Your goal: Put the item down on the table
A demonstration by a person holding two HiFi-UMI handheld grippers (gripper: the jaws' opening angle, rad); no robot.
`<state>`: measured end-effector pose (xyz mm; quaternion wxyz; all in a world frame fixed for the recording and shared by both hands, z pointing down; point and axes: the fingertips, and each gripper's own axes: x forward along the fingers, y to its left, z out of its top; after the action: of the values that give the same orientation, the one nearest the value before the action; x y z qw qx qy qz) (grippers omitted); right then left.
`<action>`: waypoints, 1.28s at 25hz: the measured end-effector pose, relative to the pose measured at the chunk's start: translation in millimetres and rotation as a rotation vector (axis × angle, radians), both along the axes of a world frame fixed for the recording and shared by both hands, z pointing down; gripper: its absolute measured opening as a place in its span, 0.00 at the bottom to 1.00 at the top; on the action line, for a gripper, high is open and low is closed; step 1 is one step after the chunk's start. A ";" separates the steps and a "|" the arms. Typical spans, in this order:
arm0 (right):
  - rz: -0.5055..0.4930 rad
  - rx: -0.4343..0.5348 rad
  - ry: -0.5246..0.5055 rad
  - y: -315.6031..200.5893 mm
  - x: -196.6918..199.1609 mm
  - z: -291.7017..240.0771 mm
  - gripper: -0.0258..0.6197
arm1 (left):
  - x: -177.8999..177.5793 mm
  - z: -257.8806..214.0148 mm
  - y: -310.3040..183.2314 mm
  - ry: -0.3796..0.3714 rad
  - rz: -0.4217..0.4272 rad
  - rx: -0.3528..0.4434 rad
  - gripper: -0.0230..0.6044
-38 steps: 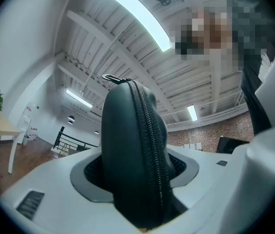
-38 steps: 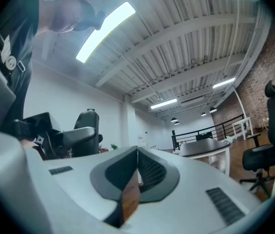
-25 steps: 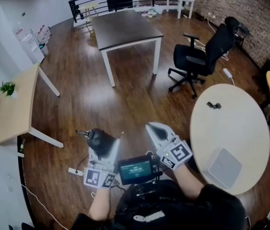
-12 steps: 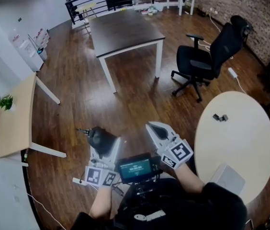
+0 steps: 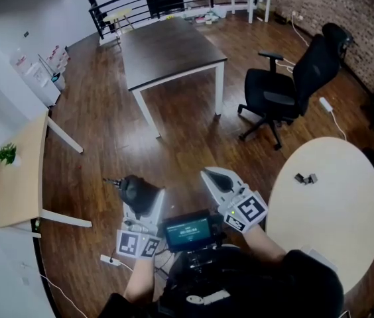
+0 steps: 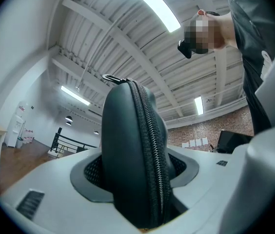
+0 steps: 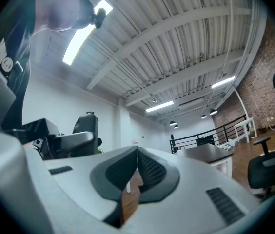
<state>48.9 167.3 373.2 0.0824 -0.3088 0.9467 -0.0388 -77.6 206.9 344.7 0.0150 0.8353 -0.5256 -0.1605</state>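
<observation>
A black zippered case (image 5: 136,191) stands on edge between the jaws of my left gripper (image 5: 138,197), which is shut on it. In the left gripper view the case (image 6: 132,155) fills the middle, zipper toward the camera, with the pads pressed on both its sides. My right gripper (image 5: 215,179) is held beside it at the right, shut with nothing in it; its pads (image 7: 149,172) meet in the right gripper view. Both grippers hang over the wooden floor, apart from every table. A dark rectangular table (image 5: 170,45) stands ahead and a round white table (image 5: 326,204) at the right.
A black office chair (image 5: 286,91) stands between the dark table and the round one. Two small dark objects (image 5: 304,177) lie on the round table. A light wooden table (image 5: 18,171) with a plant is at the left. A power strip (image 5: 111,260) lies on the floor.
The room has slid in the head view: the round table has moved to the lower right and the white box on it has dropped from sight. Both grippers keep their place and grip.
</observation>
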 end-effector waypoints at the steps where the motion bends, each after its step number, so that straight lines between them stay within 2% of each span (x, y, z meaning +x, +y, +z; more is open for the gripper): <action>1: 0.001 0.003 -0.002 -5.6 3.0 -0.9 0.05 | 2.8 -0.3 -3.9 -0.004 -0.001 0.000 0.49; 10: -0.012 0.021 -0.021 -32.2 7.6 -5.7 0.05 | 16.5 1.7 -28.3 -0.026 0.004 0.003 0.49; 16: -0.007 0.024 -0.019 -59.8 4.7 -0.1 0.05 | 10.6 10.1 -59.4 -0.010 0.005 0.003 0.49; 26: 0.026 -0.005 -0.020 -147.2 -9.1 5.2 0.05 | -6.0 19.4 -151.3 0.008 0.035 -0.028 0.49; 32: 0.040 0.001 -0.009 -203.3 -29.7 -2.8 0.05 | -24.6 5.5 -211.1 0.012 0.058 -0.005 0.49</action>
<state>19.2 -36.0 370.4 0.0877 -0.3276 0.9400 -0.0381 -102.1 -4.2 350.3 0.0249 0.8492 -0.5016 -0.1635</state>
